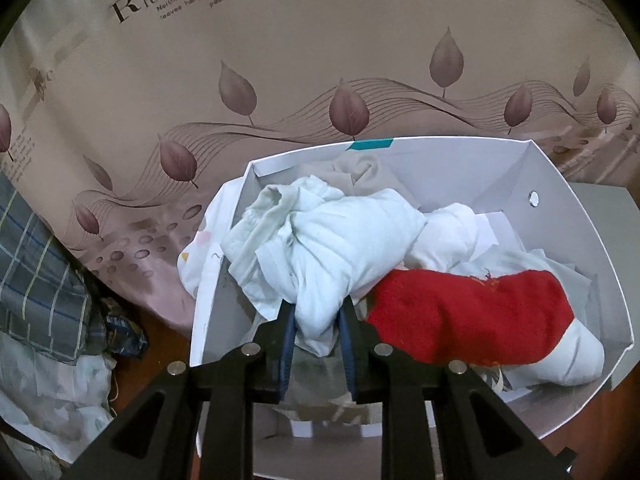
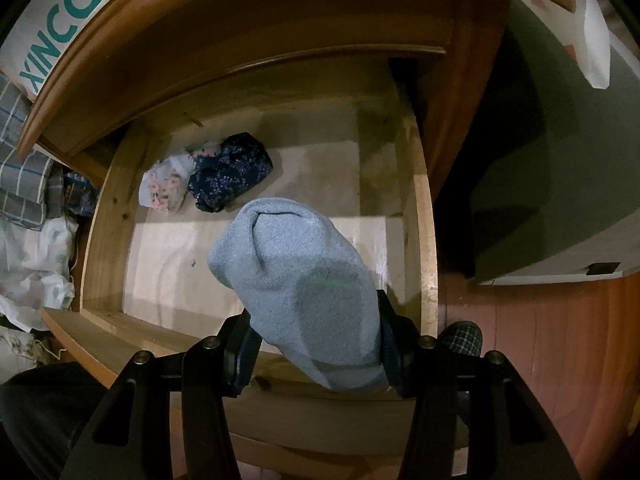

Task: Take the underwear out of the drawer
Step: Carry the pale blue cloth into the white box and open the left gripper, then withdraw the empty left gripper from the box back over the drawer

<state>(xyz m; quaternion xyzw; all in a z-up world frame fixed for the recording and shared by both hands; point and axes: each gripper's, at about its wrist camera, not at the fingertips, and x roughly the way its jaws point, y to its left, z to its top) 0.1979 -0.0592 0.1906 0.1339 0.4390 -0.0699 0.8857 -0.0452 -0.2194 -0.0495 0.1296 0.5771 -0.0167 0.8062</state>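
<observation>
Drawer (image 2: 420, 216) front hidden behind sock (image 2: 304, 292)

Dim indoor light, fisheye-warped edges, dark corners.

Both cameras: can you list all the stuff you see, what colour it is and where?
box: 1, white, on the bedspread
garment: 1, pale blue, over the box, in the left gripper
red cloth: 1, in the box
bedspread: 1, beige with leaves, behind the box
drawer: 1, wooden, pulled open
sock: 1, light blue, in the right gripper
floral cloths: 2, navy and white, in the drawer
left gripper: black, shut
right gripper: black, shut
</observation>
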